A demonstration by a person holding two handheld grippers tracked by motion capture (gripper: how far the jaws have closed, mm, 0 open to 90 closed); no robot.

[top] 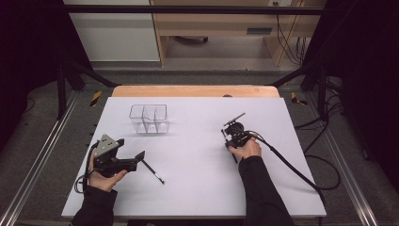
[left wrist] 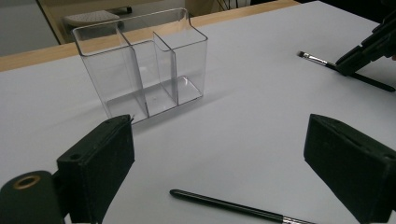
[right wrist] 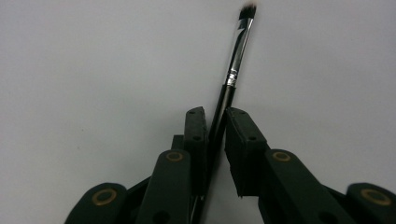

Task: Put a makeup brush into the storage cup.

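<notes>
Makeup brush [right wrist: 235, 65] pinched by its black handle in the right gripper [right wrist: 215, 122], fingers closed on it above the white desk [top: 202, 165], left gripper [left wrist: 219, 154] fingers spread wide over a second brush [left wrist: 233, 206], clear organiser [top: 149, 118] nearby, no readable writing

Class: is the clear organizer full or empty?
Empty. The organizer stands upright with bare compartments; one brush lies on the table, another is in the right tongs.

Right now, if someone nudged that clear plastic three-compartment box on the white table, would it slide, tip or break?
The clear plastic three-compartment box looks empty and thin-walled, so it is probably light and would likely slide on the smooth white table. It stands taller than it is deep, so a push near the rim might tip it. Rigid plastic probably would not flex, and might crack if squeezed hard.
</notes>
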